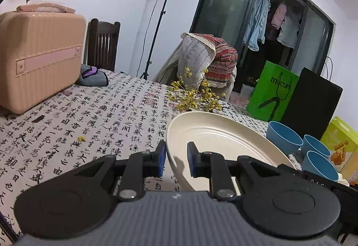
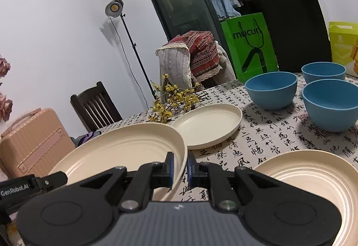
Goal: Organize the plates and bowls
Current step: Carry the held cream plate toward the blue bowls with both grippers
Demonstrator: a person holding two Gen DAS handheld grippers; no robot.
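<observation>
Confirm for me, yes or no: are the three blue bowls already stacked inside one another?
No. In the right wrist view the three blue bowls stand apart on the tablecloth, each on its own base.

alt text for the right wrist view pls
The right gripper jaws clamp the rim of a cream plate above a calligraphy tablecloth. Two more cream plates and three blue bowls sit beyond.

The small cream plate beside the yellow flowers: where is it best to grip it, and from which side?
Probably grip the small cream plate by its raised rim on the near edge, one finger inside and one outside. It lies flat on the tablecloth, so only the rim offers a hold. The yellow flowers crowd its far side.
</observation>
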